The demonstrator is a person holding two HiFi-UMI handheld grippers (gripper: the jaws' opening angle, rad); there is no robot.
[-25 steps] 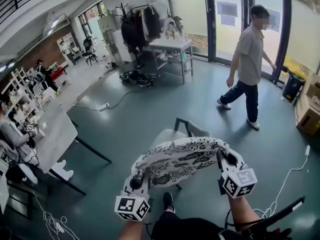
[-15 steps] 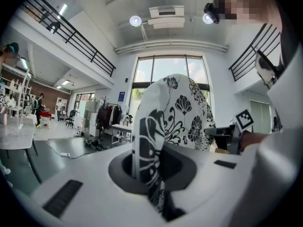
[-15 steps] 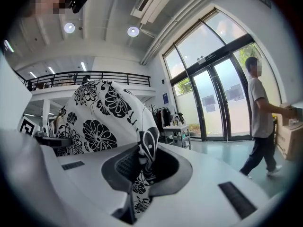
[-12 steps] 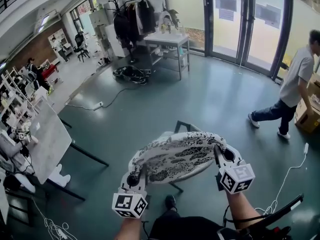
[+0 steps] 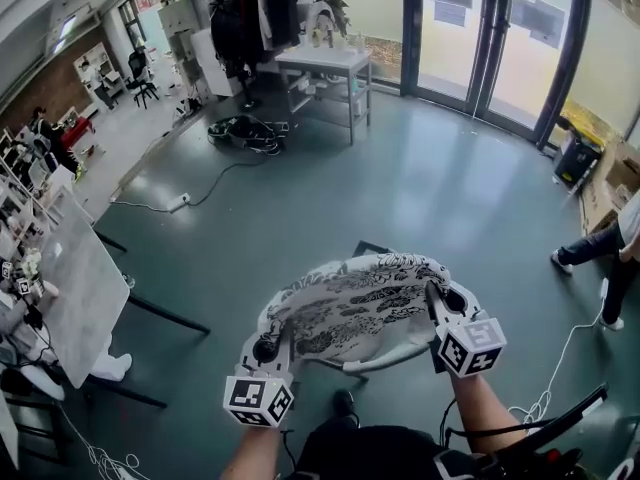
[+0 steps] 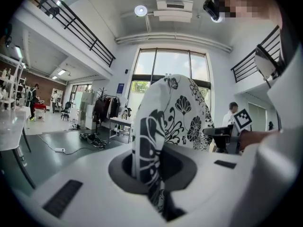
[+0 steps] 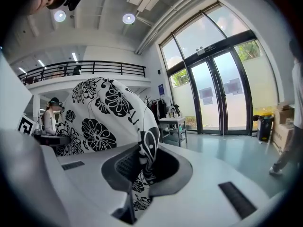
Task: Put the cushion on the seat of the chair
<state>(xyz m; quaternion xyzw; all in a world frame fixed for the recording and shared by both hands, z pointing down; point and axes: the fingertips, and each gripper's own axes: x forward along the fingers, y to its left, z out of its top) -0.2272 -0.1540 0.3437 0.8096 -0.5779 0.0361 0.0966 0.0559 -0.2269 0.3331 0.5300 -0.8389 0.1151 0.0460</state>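
A white cushion (image 5: 355,308) with black flower print hangs between my two grippers, above a grey chair (image 5: 372,250) that it almost wholly hides. My left gripper (image 5: 268,348) is shut on its near left edge, where the printed fabric of the cushion (image 6: 163,126) rises out of the jaws. My right gripper (image 5: 447,306) is shut on the right edge, and the cushion (image 7: 111,117) arches leftward from there. Only the chair's dark back frame and a leg (image 5: 352,370) show past the cushion.
A white table (image 5: 70,288) stands at the left with people seated beyond it. A metal table (image 5: 320,63) and a clothes rack (image 5: 245,13) are at the back, near glass doors (image 5: 480,33). A walking person (image 5: 615,253) is at the right edge. Cables (image 5: 570,353) lie on the floor.
Both grippers have carried the cushion forward over the chair and slightly down. The walking person has crossed from the middle right to the right edge of the head view.
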